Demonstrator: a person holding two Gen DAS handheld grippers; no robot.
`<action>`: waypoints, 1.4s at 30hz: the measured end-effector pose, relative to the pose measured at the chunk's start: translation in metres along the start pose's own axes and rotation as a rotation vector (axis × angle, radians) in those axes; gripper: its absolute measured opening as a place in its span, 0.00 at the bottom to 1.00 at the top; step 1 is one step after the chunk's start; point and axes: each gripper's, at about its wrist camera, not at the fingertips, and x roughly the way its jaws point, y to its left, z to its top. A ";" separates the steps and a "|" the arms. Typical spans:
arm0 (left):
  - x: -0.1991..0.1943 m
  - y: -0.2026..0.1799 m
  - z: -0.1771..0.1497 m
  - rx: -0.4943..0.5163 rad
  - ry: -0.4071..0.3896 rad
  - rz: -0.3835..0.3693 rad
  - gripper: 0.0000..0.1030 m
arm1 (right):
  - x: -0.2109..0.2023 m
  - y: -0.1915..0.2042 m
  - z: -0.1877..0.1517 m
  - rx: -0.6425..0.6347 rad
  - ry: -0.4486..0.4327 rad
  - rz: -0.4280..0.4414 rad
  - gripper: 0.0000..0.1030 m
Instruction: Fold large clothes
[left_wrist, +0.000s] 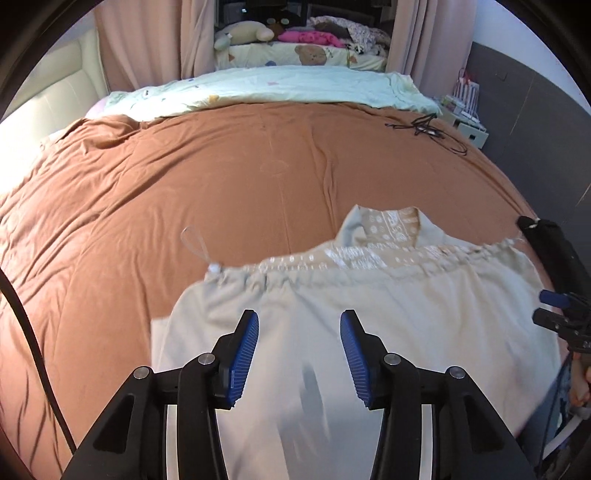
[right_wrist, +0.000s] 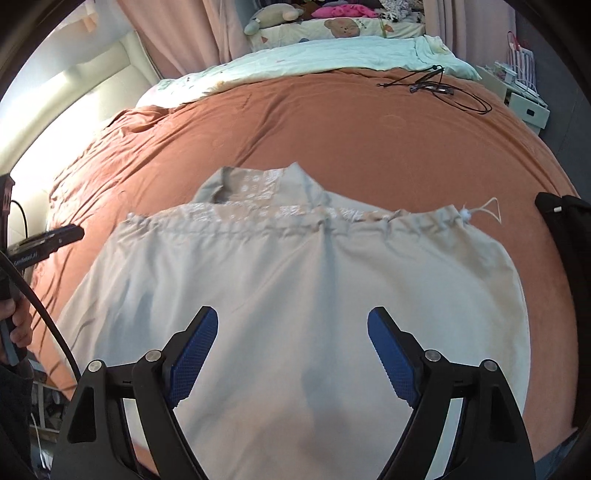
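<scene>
The pale jacket (right_wrist: 295, 295) lay on the bed (right_wrist: 332, 140), drawstring hem (right_wrist: 280, 221) folded near its collar (right_wrist: 255, 184). Both tongs — left (left_wrist: 299, 326), right (right_wrist: 293, 326) — hovered spread, empty; best pinch the near edge evenly.

Black cable (right_wrist: 439, 88) on brown bedspread (left_wrist: 221, 177), plush toy (left_wrist: 240, 35) beyond.

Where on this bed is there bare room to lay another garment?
The brown bedspread lies bare between the pale grey jacket and the light green quilt. The black cables crowd the far right corner.
</scene>
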 end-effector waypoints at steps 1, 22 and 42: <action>-0.008 0.002 -0.006 -0.005 -0.003 0.000 0.47 | -0.004 0.004 -0.003 -0.002 -0.004 0.001 0.80; -0.070 0.098 -0.158 -0.219 0.015 0.010 0.47 | 0.010 0.072 -0.080 -0.018 0.077 0.082 0.41; -0.035 0.134 -0.222 -0.403 0.025 -0.113 0.14 | 0.038 0.103 -0.116 0.004 0.084 0.055 0.26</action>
